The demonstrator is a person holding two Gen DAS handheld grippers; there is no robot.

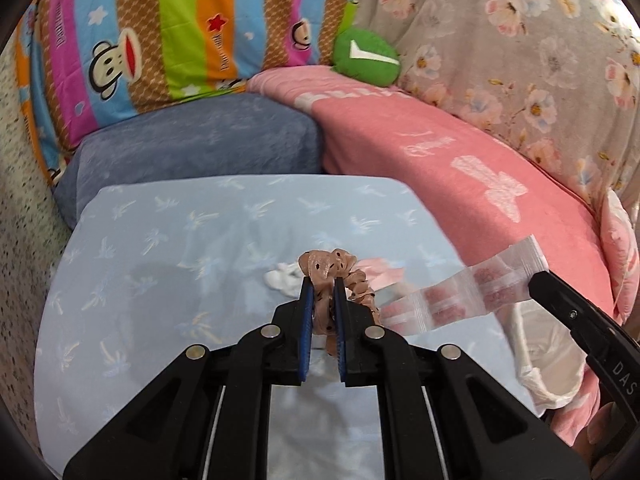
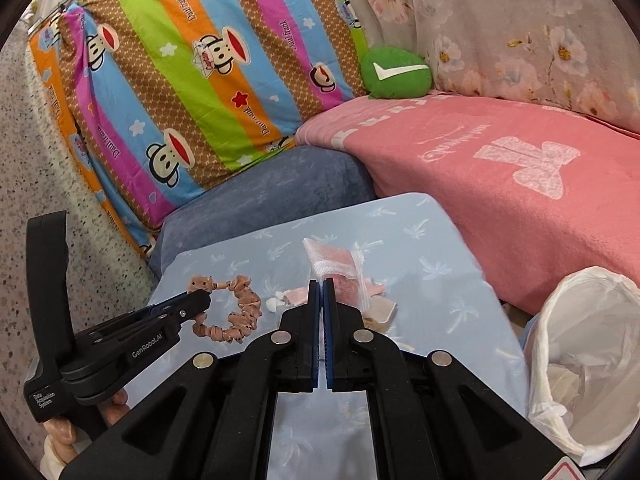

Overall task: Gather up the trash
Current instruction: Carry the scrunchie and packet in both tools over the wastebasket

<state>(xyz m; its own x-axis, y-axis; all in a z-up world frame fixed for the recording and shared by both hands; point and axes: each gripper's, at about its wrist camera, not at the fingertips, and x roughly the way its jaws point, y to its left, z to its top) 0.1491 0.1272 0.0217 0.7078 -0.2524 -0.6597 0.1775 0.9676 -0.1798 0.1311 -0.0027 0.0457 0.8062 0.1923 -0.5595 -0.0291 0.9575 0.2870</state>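
My left gripper is shut on a brown spotted scrunchie, which also shows in the right wrist view on the light blue sheet. My right gripper is shut on a clear plastic wrapper with pink content, held above the sheet; it shows in the left wrist view too. A small white scrap and a pink paper scrap lie on the sheet between the grippers. A tan scrap lies right of my right gripper.
A bin with a white bag stands at the right of the sheet. A pink blanket, a blue cushion, a striped monkey pillow and a green plush lie behind.
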